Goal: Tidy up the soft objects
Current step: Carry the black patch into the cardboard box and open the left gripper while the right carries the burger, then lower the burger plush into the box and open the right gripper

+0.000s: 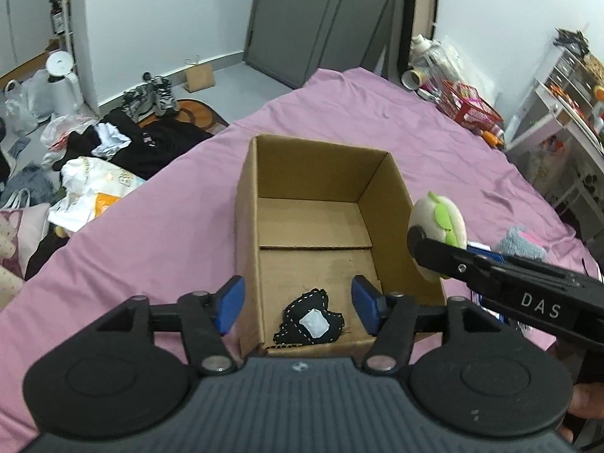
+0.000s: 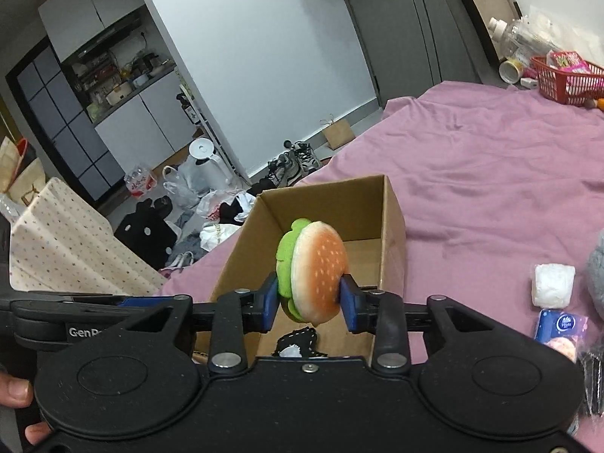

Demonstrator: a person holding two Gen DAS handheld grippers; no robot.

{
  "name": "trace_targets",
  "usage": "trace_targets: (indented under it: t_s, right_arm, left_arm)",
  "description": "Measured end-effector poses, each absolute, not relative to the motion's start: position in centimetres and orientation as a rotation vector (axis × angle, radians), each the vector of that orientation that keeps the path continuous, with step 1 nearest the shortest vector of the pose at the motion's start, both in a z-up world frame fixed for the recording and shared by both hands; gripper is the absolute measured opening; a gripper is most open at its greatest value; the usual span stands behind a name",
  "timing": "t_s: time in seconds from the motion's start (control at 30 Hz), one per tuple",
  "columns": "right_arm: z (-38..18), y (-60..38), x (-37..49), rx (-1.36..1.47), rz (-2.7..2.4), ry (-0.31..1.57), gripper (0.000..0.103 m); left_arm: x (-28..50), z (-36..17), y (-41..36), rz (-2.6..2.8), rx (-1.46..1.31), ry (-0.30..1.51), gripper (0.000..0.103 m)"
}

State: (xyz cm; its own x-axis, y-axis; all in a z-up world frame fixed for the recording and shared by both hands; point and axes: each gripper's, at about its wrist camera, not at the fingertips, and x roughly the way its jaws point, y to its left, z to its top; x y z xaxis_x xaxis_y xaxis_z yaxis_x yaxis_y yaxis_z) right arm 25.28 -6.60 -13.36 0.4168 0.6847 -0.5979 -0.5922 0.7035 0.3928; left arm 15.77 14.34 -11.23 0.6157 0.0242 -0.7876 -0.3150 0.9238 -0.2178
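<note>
My bed (image 1: 132,234) carries the open box (image 1: 321,173) at 12 o'clock. My left tongs (image 1: 298,309) gape wide and empty over its near end, above a black patch (image 1: 309,322) inside. My right tongs (image 2: 309,304) pinch the burger (image 2: 317,268) above the box's rim.

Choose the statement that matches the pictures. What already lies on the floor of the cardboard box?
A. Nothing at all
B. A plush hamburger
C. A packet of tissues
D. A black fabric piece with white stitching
D: the black fabric piece lies on the floor of the cardboard box, while the plush hamburger is clamped in the right gripper above the box.
</note>
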Motion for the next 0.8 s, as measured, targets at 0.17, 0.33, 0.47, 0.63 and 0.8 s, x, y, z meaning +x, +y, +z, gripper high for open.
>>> trace_targets:
  t_s: [0.17,0.33,0.47,0.63,0.8]
  right_arm:
    - [-12.1,-8.4,24.8,0.149,0.788,0.768,0.066]
    - [-11.0,-10.8,24.8,0.181,0.760,0.745,0.081]
    - [-10.4,-13.0,24.6,0.179,0.721,0.731,0.082]
    - [-9.8,-16.2,24.4,0.216,0.682,0.700,0.089]
    - [-9.4,-18.8,24.1,0.232,0.640,0.668,0.099]
  left_arm:
    - [15.3,-10.4,14.0,0.234,-0.353,0.885,0.077]
    - [15.1,-9.5,12.9,0.225,-0.348,0.878,0.081]
    - [15.1,-8.6,11.5,0.224,-0.326,0.872,0.085]
    - [15.0,-7.7,10.1,0.211,-0.320,0.843,0.093]
    - [15.0,-6.8,8.4,0.196,-0.303,0.824,0.101]
